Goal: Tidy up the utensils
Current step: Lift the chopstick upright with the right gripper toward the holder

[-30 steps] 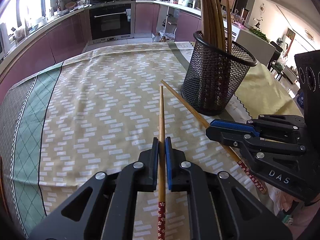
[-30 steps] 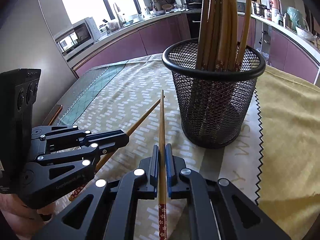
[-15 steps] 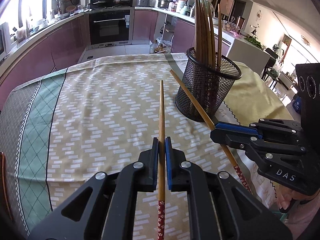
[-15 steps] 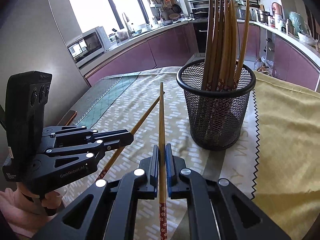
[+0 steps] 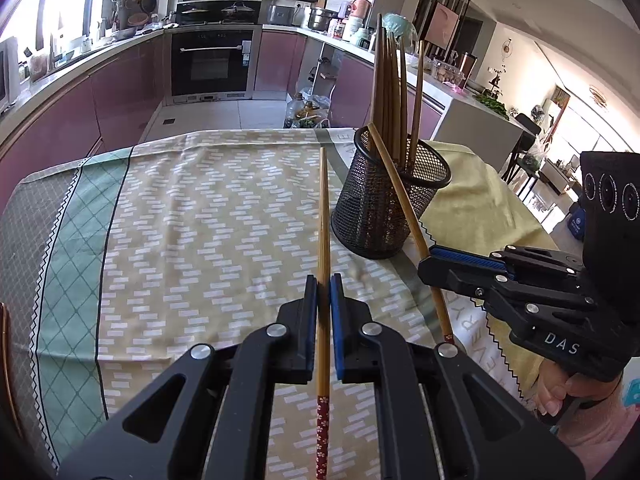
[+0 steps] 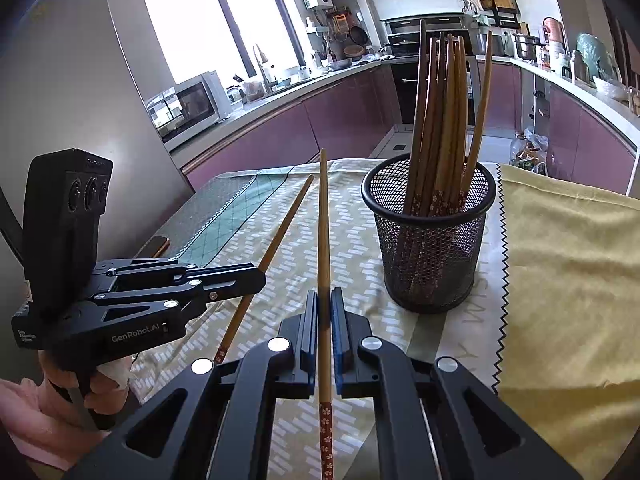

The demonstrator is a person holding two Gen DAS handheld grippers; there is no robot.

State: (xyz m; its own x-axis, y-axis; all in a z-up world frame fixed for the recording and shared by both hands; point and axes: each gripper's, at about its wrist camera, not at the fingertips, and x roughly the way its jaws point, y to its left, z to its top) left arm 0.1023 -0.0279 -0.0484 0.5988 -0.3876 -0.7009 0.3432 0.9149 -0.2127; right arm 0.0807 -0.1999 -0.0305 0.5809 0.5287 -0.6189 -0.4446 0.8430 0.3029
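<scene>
Left gripper (image 5: 324, 280): black plastic tongs with blue ribbed pads, which I have pinched on one chopstick (image 5: 323, 240).

Right gripper (image 6: 325, 292): same build, pressed together on a second chopstick (image 6: 324, 248).

Chopsticks: slender tapered wood, tan, each with a red butt end printed with small pale flowers. In each wrist view the long axis runs straight out along the fingers, thin tip far, red end near, behind the pads. Both are lifted clear of the cloth.

Holder (image 6: 430, 240): round black wire-mesh cup, upright, to the right of both tips and beyond the tongs, packed with matching chopsticks standing tips up.

Tablecloth (image 5: 200, 220): woven beige with white dashes, green lattice border on the left; a yellow cloth (image 6: 568, 280) with a zigzag edge lies on the right.
</scene>
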